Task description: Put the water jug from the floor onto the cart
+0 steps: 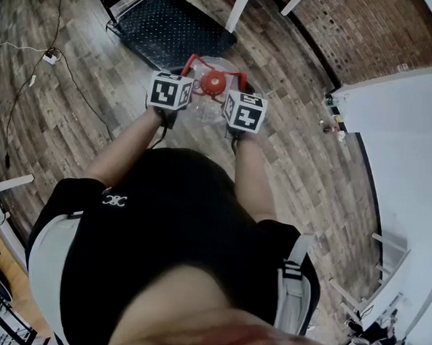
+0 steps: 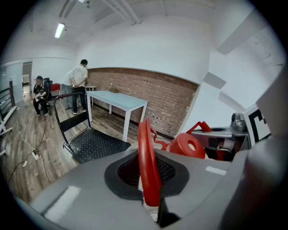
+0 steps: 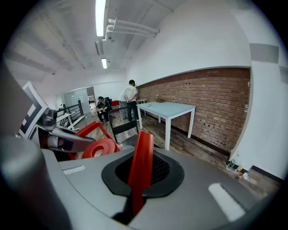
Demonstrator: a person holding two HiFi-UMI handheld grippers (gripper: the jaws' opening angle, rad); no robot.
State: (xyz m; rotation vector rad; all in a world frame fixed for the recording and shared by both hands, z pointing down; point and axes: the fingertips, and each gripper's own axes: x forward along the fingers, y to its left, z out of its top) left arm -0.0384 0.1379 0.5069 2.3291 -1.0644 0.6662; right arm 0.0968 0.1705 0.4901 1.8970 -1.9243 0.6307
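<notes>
Red handle (image 2: 145,148) pinched narrow by left gripper (image 2: 150,182) and right gripper (image 3: 137,179), with water jug (image 1: 208,102) hanging at upper centre, just below the cart (image 1: 170,30). Hold both grips level, carry forward slowly, lower onto the black deck without swinging.

Both tongs clamped on one handle (image 1: 197,58)
Left tongs (image 2: 150,179) pinch the handle's left side and right tongs (image 3: 138,177) its right, jaws closed on the red bar. Left forearm (image 1: 130,145) and right forearm (image 1: 247,170) reach forward and down towards it, nearly parallel.
</notes>
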